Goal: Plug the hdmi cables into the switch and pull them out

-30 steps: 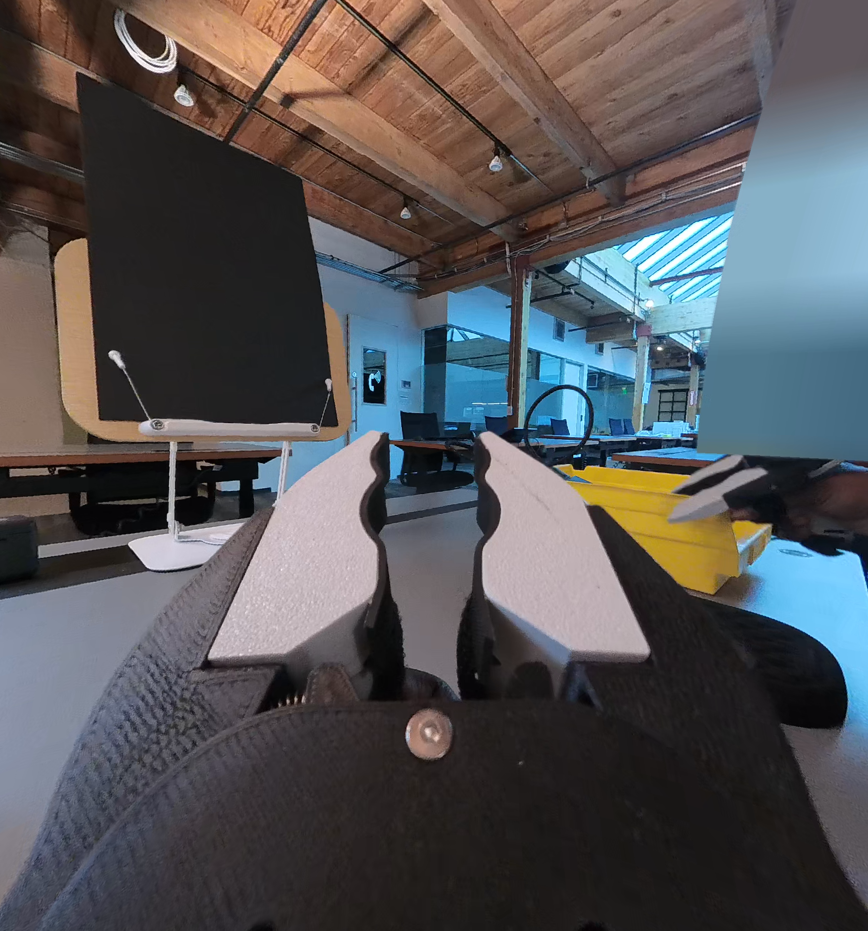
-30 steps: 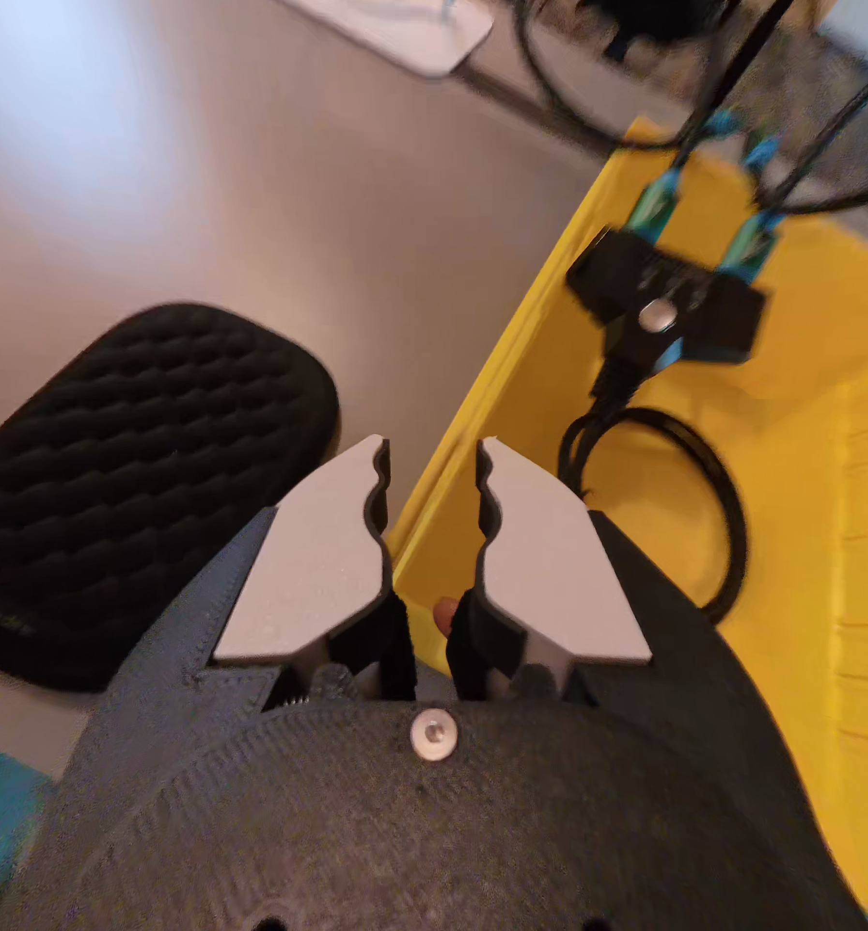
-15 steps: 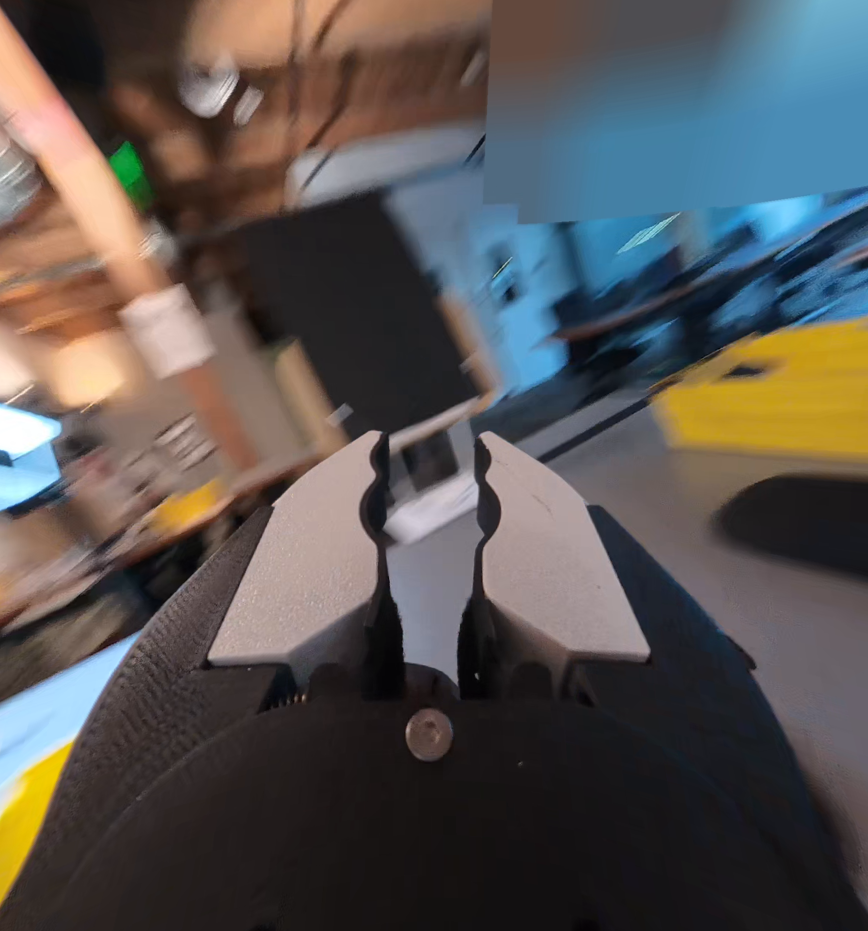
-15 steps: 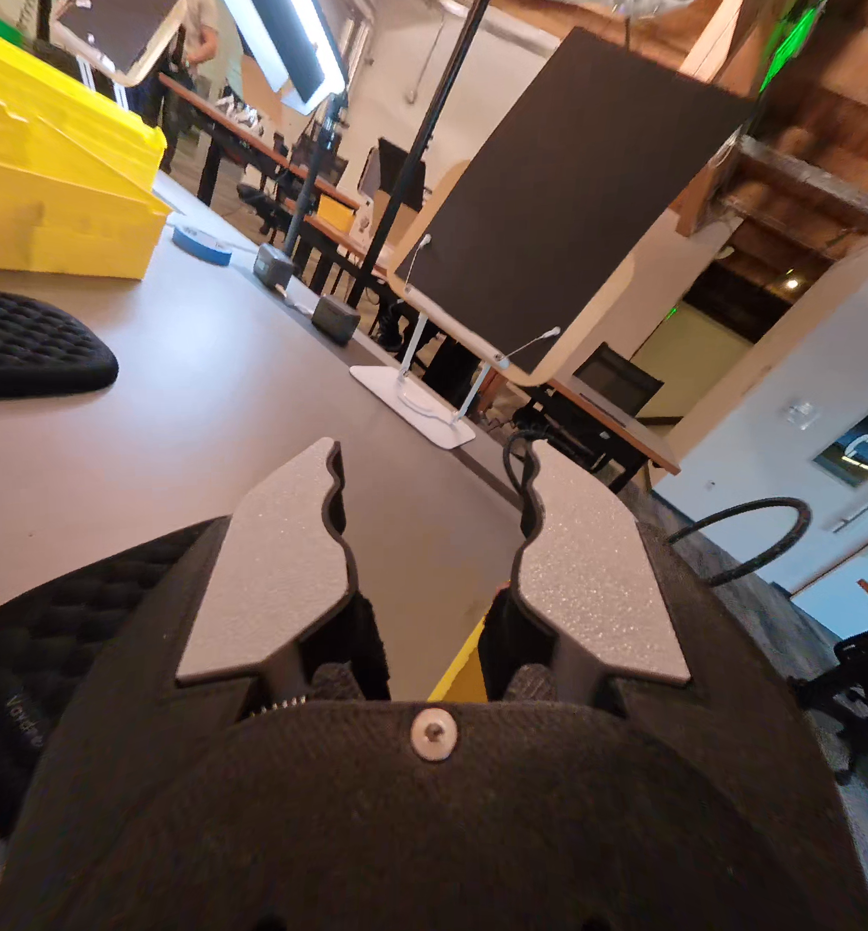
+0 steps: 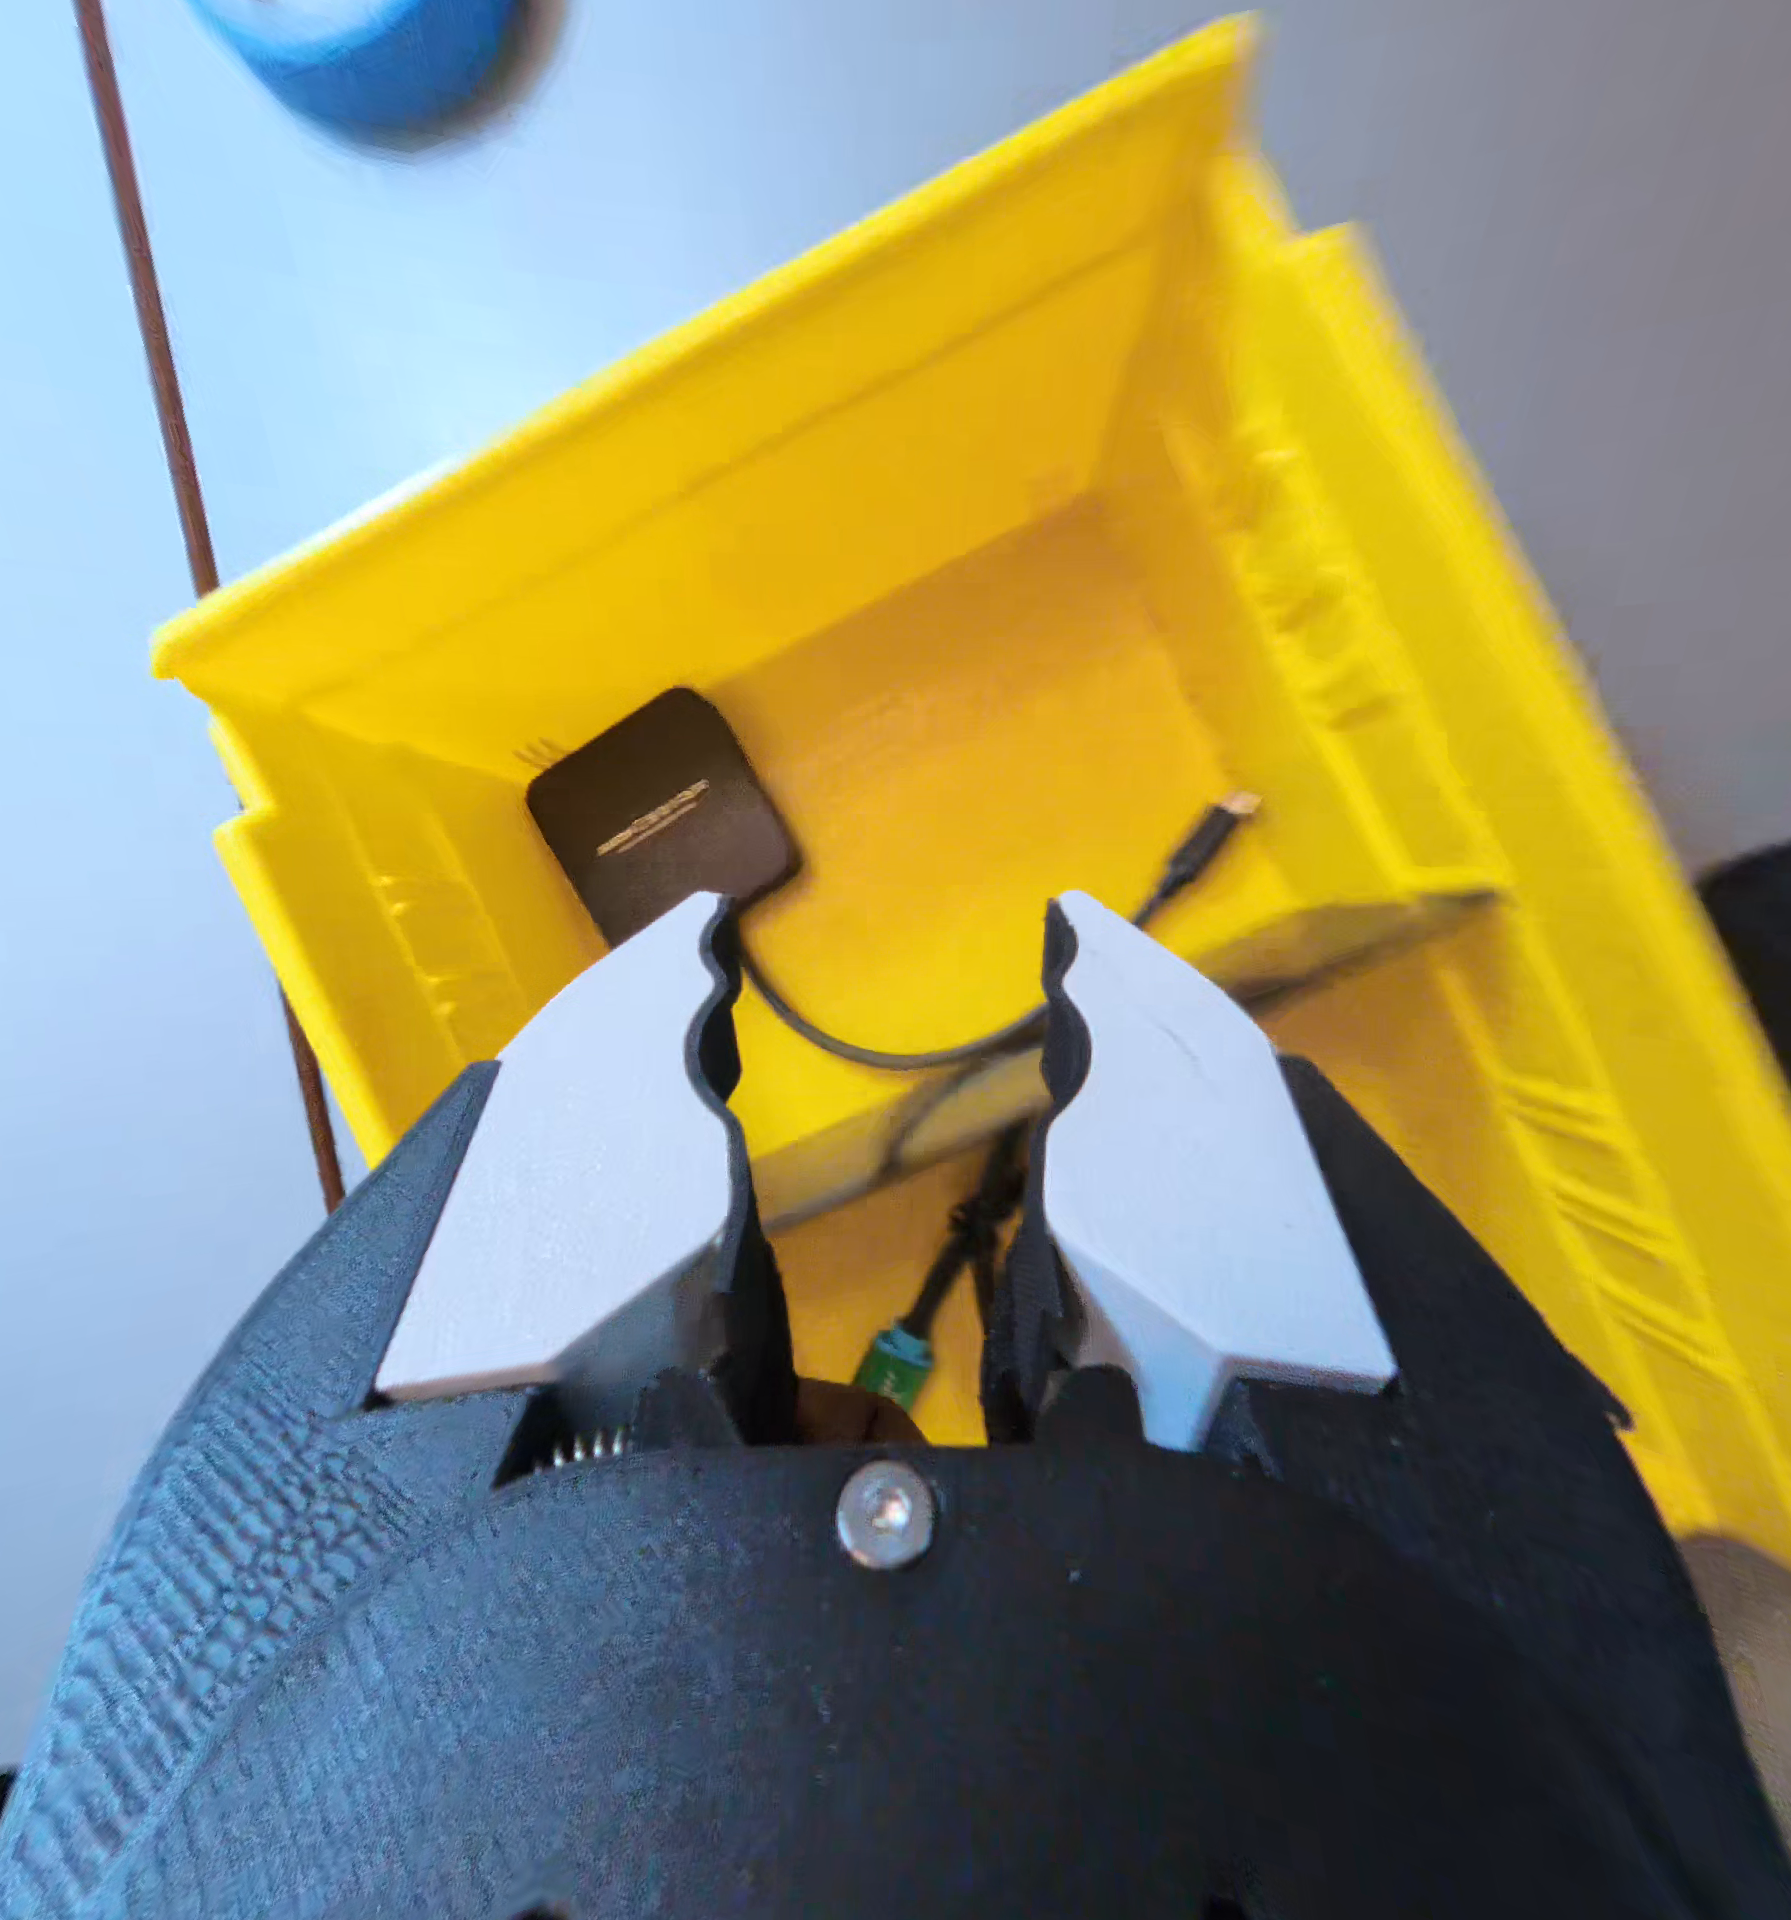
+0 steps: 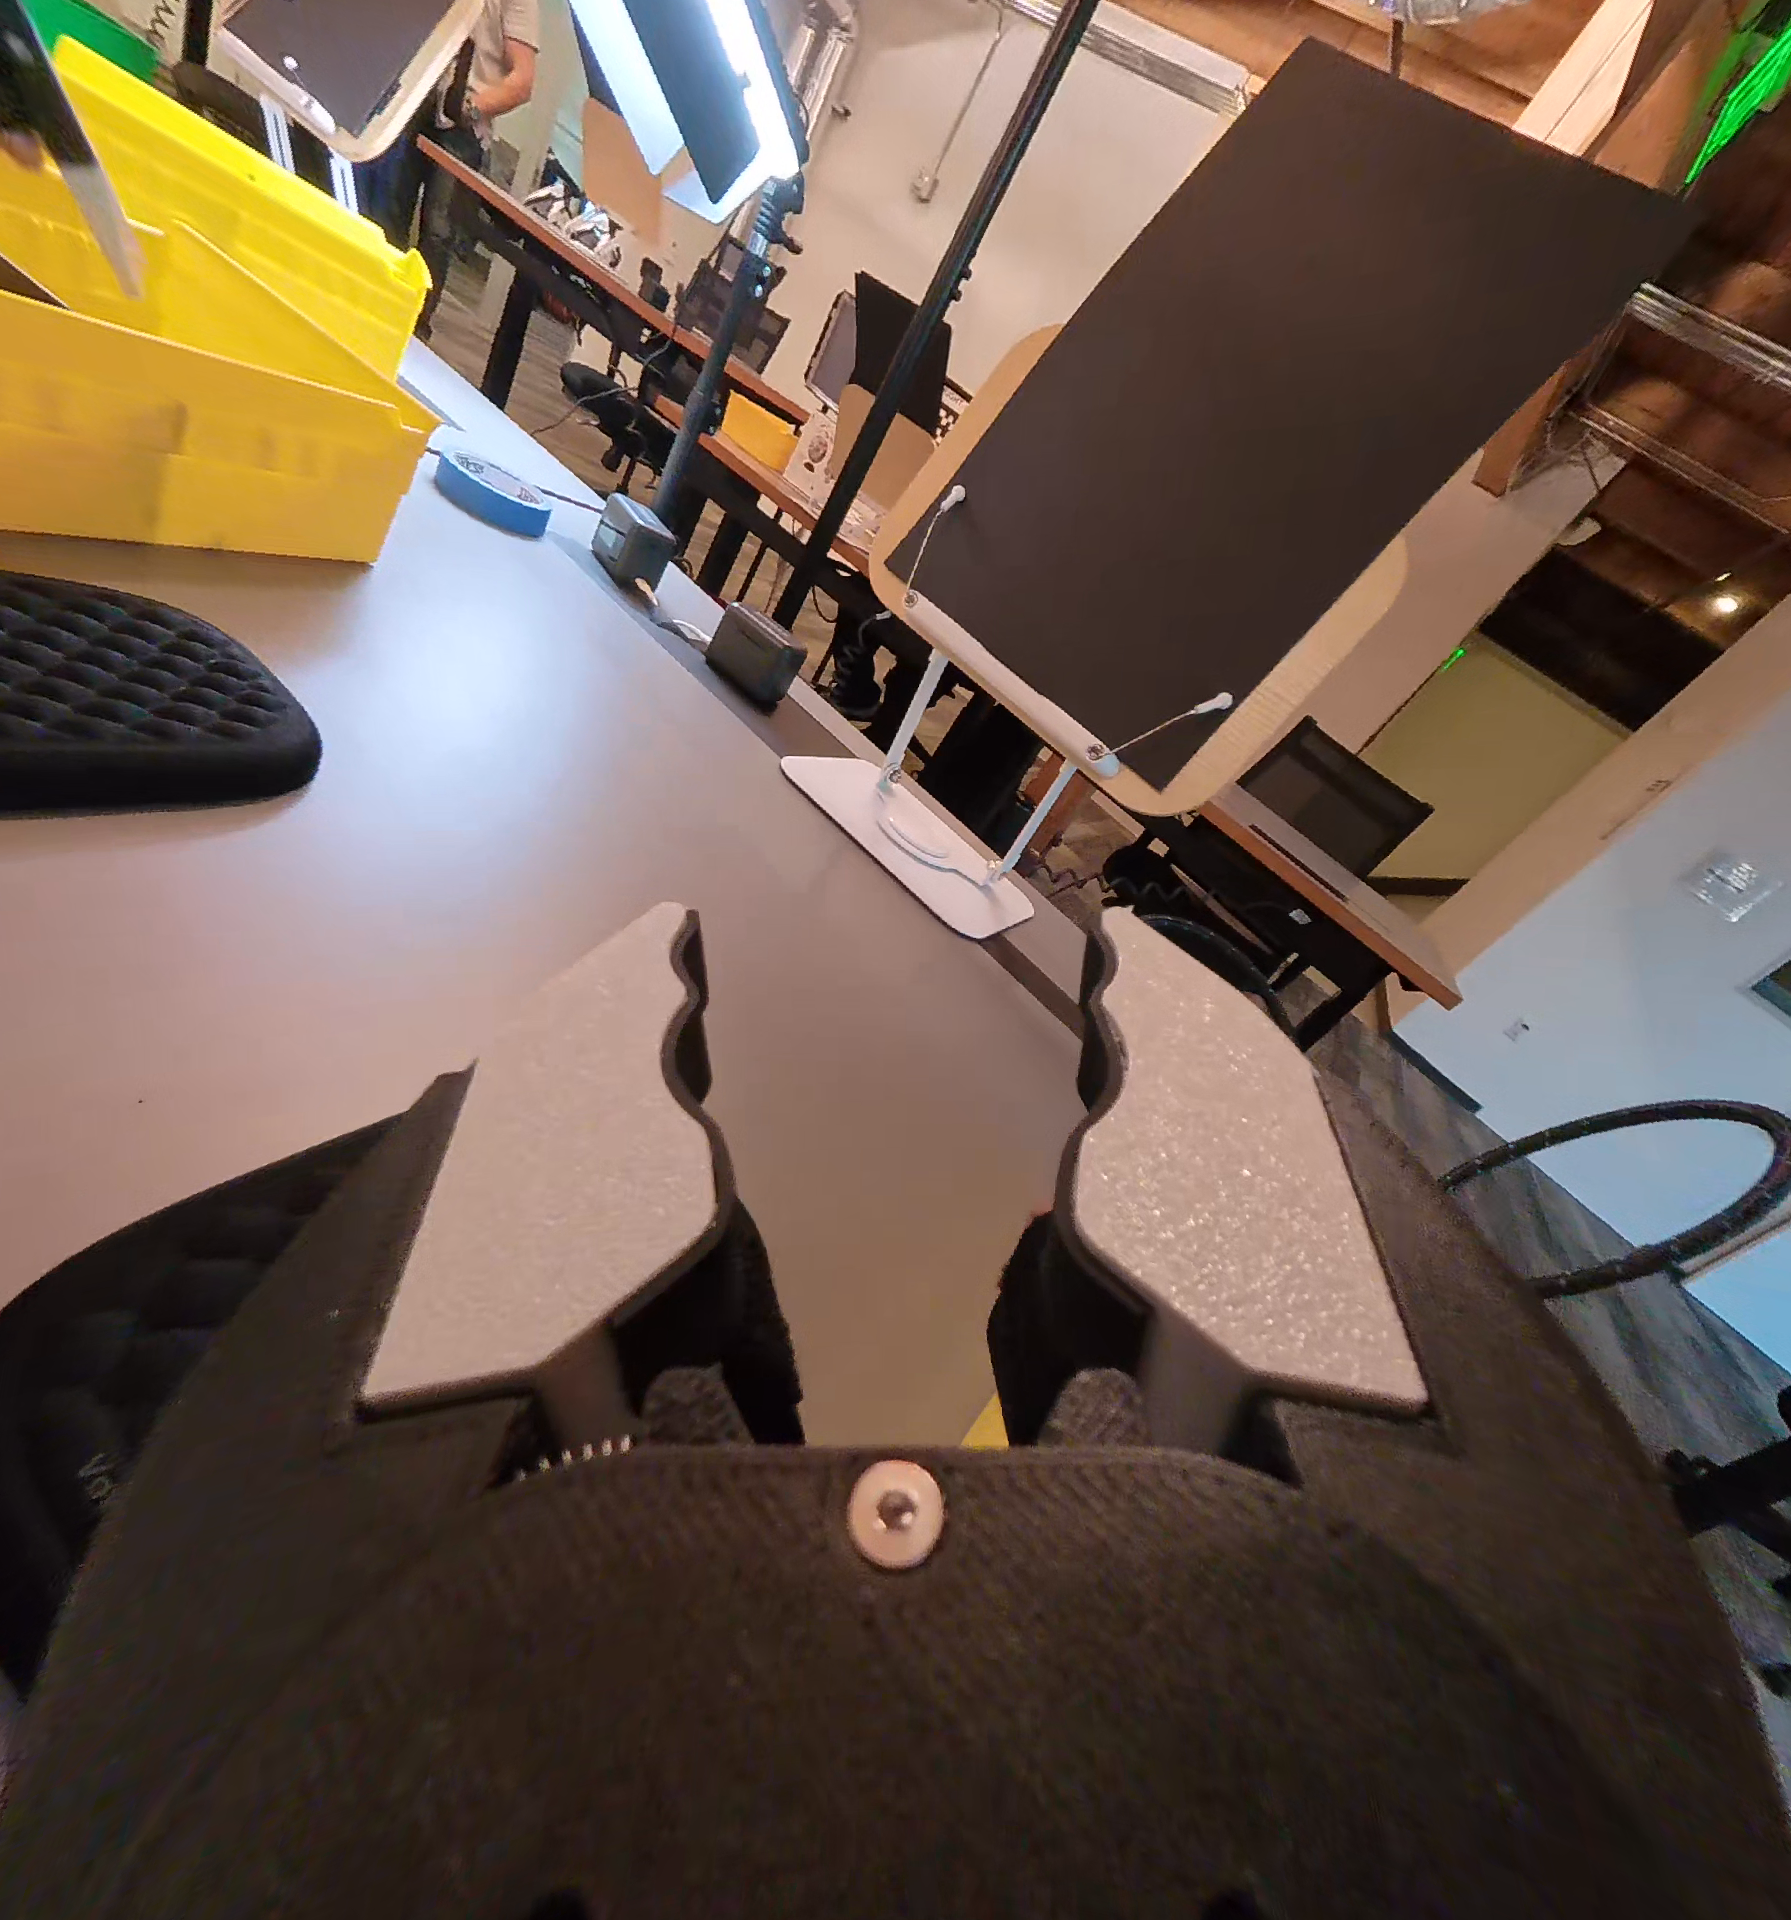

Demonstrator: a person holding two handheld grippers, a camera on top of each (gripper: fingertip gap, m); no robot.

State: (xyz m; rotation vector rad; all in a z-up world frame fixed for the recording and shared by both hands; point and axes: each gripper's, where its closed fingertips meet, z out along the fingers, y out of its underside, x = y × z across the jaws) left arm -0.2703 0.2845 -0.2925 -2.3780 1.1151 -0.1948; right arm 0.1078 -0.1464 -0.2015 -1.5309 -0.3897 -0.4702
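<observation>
In the left wrist view my left gripper point(image 5: 886, 914) is open and empty, pointing down into a yellow bin point(image 5: 766, 488). A flat black square box point(image 5: 662, 821) lies in the bin's far compartment. A thin black cable point(image 5: 870, 1049) runs from it to a small plug point(image 5: 1218, 826). Between the fingers, in the near compartment, a black cable with a green-collared plug point(image 5: 896, 1371) shows; its lower end is hidden behind the gripper. My right gripper point(image 6: 891, 935) is open and empty, low over the grey table point(image 6: 558, 831). The switch does not show in that view.
Yellow bins point(image 6: 195, 416) stand at the far left, with my left gripper's finger point(image 6: 91, 208) above them. A blue tape roll point(image 6: 491, 488) and a black padded mat point(image 6: 91, 696) lie on the table. A black board on a white stand point(image 6: 1234, 468) stands ahead, a black cable loop point(image 6: 1649, 1195) at right. My right fingertips sit around 60 centimetres from my left ones.
My left gripper has swung from facing across the room to pointing down into a yellow bin, and its jaws have widened. My right gripper lifted out of its bin, now faces the room, wider open.
</observation>
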